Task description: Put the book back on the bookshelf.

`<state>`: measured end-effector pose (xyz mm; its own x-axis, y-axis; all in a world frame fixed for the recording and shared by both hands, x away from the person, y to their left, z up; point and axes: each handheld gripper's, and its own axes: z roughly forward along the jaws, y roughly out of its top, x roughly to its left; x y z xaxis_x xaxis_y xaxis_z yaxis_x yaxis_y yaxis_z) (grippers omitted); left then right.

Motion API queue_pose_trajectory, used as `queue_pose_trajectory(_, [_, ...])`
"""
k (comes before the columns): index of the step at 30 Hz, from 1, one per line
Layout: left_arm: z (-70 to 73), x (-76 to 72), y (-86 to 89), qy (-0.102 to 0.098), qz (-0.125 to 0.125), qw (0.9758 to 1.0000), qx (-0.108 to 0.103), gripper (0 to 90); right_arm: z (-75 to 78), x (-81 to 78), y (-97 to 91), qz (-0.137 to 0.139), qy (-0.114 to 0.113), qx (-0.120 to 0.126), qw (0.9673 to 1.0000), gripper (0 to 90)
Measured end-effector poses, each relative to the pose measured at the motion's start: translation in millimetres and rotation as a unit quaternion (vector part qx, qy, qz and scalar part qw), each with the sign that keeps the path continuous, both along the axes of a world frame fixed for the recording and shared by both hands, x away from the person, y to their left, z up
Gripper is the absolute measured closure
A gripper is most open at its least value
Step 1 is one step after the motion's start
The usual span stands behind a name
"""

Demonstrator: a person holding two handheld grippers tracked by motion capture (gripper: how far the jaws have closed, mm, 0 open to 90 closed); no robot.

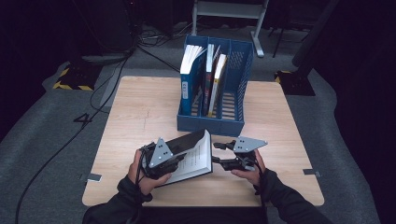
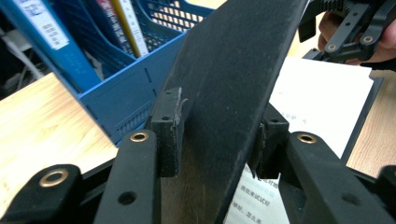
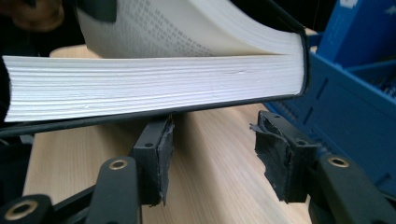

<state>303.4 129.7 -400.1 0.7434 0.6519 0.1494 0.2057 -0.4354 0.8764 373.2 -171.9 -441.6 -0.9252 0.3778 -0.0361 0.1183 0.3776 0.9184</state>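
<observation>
**Book cover raised, pages bared at the table's near edge**

Near the front edge of the wooden table, a black hardcover book lies open between two hand-held grippers, just in front of a blue file rack that already holds several upright books.

The left gripper has its two pads pinched on the book's black cover, holding that cover lifted at a slant above the white printed page beneath. The right gripper sits low on the other side with its jaws spread apart and nothing between them; its pads rest just under the thick block of pages, close to the lower cover but not clamped on it. In the high view, this gripper stands right beside the book's page edge.

Judging by the scene, the book is out of the rack and its cover opened, so the opening step looks largely done. Whether the book is next to be leafed through, closed or slotted back among the others cannot be told; an empty compartment stands free at the rack's right side.
</observation>
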Motion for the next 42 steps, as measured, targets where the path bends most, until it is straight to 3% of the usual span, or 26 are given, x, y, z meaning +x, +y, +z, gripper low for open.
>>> queue_pose_trajectory(2, [-1.6,-4.3,4.6,-0.002,0.006,1.0,-0.007,59.9,3.8,-0.7,3.8,0.001,-0.003,0.006,1.0,47.2])
queue_pose_trajectory(4, [-2.5,-5.6,9.0,0.011,0.01,0.9998,-0.015,56.1,7.2,0.2,8.3,0.006,0.002,0.02,0.9998,47.3])
queue_pose_trajectory(9, [-7.1,-10.8,10.2,0.016,0.02,0.9996,-0.012,51.6,12.5,1.3,15.2,0.012,-0.004,0.028,0.9995,47.5])
queue_pose_trajectory(13, [-11.0,-11.6,7.1,0.011,0.017,0.9997,-0.012,52.2,14.6,1.3,16.9,0.011,-0.006,0.027,0.9995,47.4])
queue_pose_trajectory(15, [-12.8,-9.3,6.6,0.014,0.012,0.9995,-0.028,52.2,15.2,1.3,15.5,0.016,-0.006,0.022,0.9996,47.2])
queue_pose_trajectory(16, [-14.1,-4.8,8.4,0.017,0.003,0.9983,-0.055,52.2,15.8,0.9,14.5,0.017,-0.006,0.023,0.9996,46.8])
queue_pose_trajectory(23, [-13.8,7.1,2.3,0.014,-0.036,0.9949,-0.093,52.7,25.7,-1.8,2.2,0.002,-0.023,0.034,0.9992,46.5])
queue_pose_trajectory(27, [-15.0,16.4,-1.8,0.02,-0.061,0.9904,-0.123,52.6,34.9,-4.8,-9.3,-0.01,-0.039,0.039,0.9984,46.2])
queue_pose_trajectory(28, [-15.6,20.6,-3.8,0.024,-0.072,0.9883,-0.133,52.7,36.5,-5.0,-11.1,-0.013,-0.041,0.042,0.9982,46.1])
queue_pose_trajectory(34, [-16.8,32.8,-13.5,0.024,-0.1,0.9847,-0.141,52.4,45.6,-2.7,-24.6,-0.025,-0.052,0.055,0.9968,46.2])
queue_pose_trajectory(37, [-17.0,40.3,-18.9,0.03,-0.116,0.9817,-0.149,52.3,49.5,-2.4,-30.0,-0.032,-0.062,0.052,0.9963,46.2])
queue_pose_trajectory(42, [-17.9,50.3,-27.1,0.033,-0.139,0.9793,-0.144,51.9,55.1,-1.5,-36.4,-0.042,-0.072,0.053,0.9951,47.2])
